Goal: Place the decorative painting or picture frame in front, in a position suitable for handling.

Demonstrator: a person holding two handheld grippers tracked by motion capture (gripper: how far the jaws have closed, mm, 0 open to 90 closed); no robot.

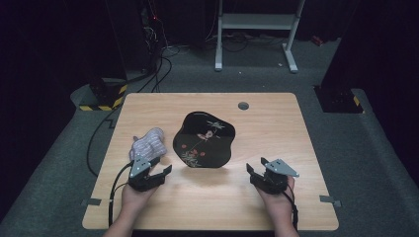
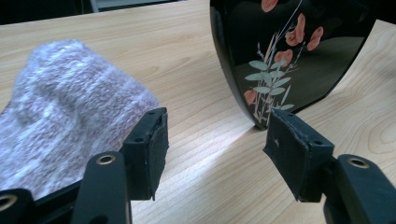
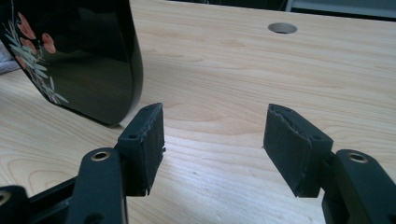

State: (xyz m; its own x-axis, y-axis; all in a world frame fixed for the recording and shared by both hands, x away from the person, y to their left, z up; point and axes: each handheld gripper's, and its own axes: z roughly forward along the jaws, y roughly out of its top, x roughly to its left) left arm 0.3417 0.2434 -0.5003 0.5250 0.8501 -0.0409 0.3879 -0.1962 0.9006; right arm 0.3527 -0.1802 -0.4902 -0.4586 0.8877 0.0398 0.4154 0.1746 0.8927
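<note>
One black lacquered tray [image 1: 203, 139], wavy-edged and glossy, painted with red blossoms and pale green leaves, lies mid-bench [image 1: 276, 197]. One knitted cloth [image 1: 147, 142] in lilac and white sits bunched just left of it. The left gripper [image 1: 159, 168] is released, nothing between its pads, beside the cloth. The right gripper [image 1: 256, 165] is also released and empty, right of the tray.

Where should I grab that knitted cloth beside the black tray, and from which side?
Take the knitted cloth at its raised, bunched near end, coming in from the person's side with the left tongs. Their jaws stand open right beside it, and the soft humped folds give the pads something to pinch, probably well clear of the black tray.
</note>
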